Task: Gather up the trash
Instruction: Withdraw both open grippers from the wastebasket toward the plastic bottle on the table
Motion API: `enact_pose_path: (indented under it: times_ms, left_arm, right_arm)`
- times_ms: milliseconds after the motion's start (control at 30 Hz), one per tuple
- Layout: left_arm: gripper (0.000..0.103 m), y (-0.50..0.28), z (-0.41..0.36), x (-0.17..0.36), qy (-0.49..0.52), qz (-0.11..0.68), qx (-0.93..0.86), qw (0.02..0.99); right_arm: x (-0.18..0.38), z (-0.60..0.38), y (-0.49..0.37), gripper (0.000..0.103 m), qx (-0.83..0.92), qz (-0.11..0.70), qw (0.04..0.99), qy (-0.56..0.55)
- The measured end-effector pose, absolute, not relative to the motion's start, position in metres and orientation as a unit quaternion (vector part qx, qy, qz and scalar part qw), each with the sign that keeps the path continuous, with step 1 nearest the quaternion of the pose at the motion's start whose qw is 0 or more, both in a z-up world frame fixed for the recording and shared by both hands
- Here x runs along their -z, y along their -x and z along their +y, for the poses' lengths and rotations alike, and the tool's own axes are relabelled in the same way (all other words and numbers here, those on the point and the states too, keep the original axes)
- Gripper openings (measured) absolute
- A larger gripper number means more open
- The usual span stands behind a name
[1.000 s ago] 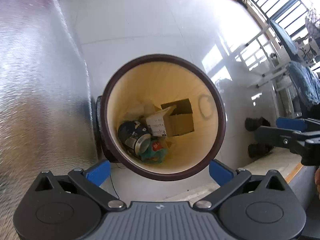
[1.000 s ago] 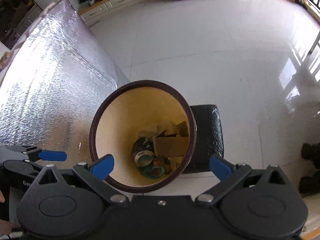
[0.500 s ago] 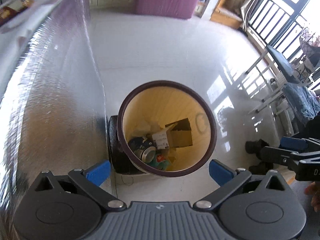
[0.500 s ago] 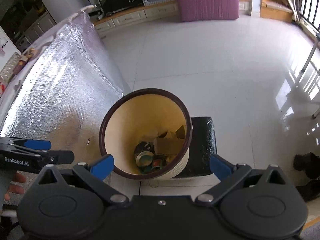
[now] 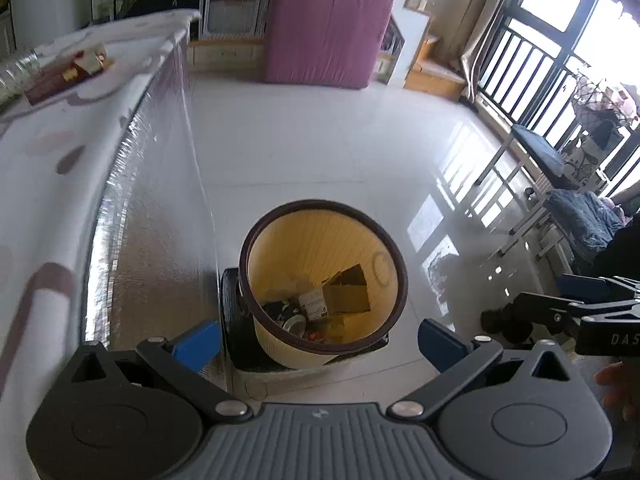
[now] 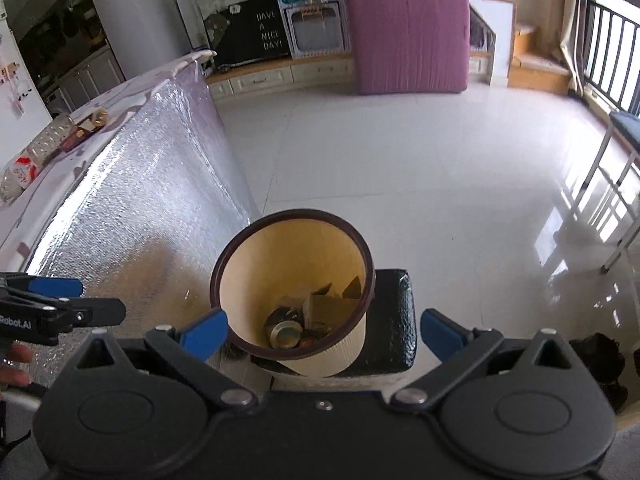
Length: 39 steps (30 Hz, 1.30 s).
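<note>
A cream trash bin point(image 5: 320, 240) with a dark brown rim stands on the floor beside the table. In it lie a cardboard box point(image 5: 348, 296), a small white carton point(image 5: 314, 304) and a tin can point(image 5: 294, 322). My left gripper point(image 5: 320, 344) hangs open and empty above the bin's near edge. The right wrist view shows the same bin point(image 6: 292, 248) with the can point(image 6: 285, 330) and cardboard point(image 6: 326, 306) at its bottom. My right gripper point(image 6: 324, 332) is also open and holds nothing. Each gripper shows at the edge of the other's view, right point(image 5: 560, 296) and left point(image 6: 80, 300).
The bin rests on a black cushion point(image 6: 394, 320). A table point(image 5: 48, 152) with a silver foil side point(image 6: 152, 200) runs along the left, with wrappers point(image 5: 84, 62) and a plastic bottle point(image 6: 24, 168) on top. A pink mattress point(image 6: 406, 36) leans at the back. Metal racks point(image 5: 532, 184) line the right.
Both grippers have lifted up and back from the bin, which now looks smaller and lower. The table top and the far room have come into view. Both stayed open and empty.
</note>
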<state>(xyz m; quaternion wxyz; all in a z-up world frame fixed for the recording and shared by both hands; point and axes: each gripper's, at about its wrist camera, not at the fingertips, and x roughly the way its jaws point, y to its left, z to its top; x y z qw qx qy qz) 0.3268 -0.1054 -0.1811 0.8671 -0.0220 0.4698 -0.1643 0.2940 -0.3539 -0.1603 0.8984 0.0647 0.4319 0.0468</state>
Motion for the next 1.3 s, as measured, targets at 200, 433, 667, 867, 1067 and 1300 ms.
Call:
enact_pose_path:
  times_ms: [200,433,667,867,1067,1300]
  left_arm:
    - [0.103,-0.304,-0.092,0.160,0.021,0.436,0.165,0.885]
    - [0.103,-0.278,-0.072,0.136,0.026,0.400,0.164,0.901]
    - [0.103,-0.258,-0.034,0.109,0.037,0.367,0.143,0.918]
    - [0.103,-0.245,0.013,0.091,0.047,0.342,0.116,0.931]
    - [0.103,-0.242,0.062,0.080,0.046,0.326,0.085,0.940]
    - [0.103,-0.248,0.119,0.076,0.042,0.307,0.057,0.949]
  right_arm:
    - [0.140,-0.344,-0.273,0.103,-0.050,0.402,0.913,-0.057]
    - [0.114,-0.323,-0.249,0.103,-0.059,0.371,0.926,-0.044]
    - [0.087,-0.289,-0.235,0.103,-0.083,0.339,0.937,-0.030]
    - [0.071,-0.252,-0.234,0.103,-0.112,0.313,0.943,-0.026]
    - [0.063,-0.207,-0.241,0.103,-0.146,0.294,0.944,-0.018]
    - [0.057,-0.157,-0.257,0.103,-0.183,0.276,0.944,-0.008]
